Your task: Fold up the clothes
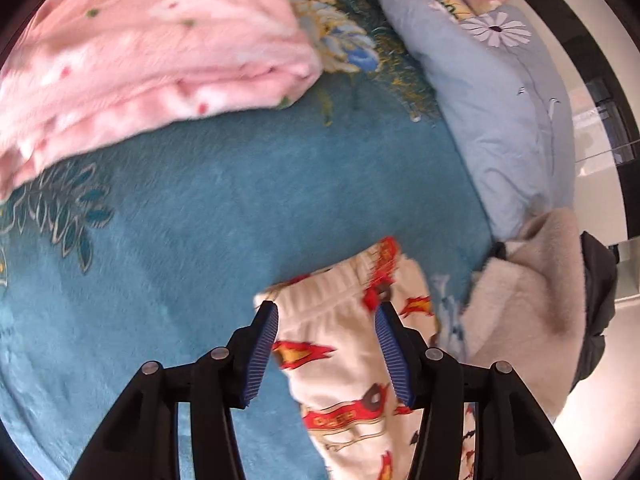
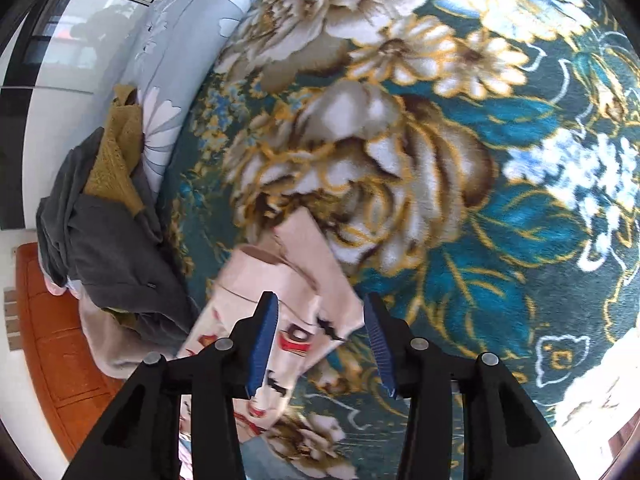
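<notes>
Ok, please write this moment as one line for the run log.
step: fold clothes | left gripper: open over car-print pants | right gripper: open over same pants | surface: floral blanket | fold: not yet made

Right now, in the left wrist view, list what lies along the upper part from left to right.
pink blanket → floral band of the blue bedspread → light blue daisy-print quilt → white wall strip at the right edge
</notes>
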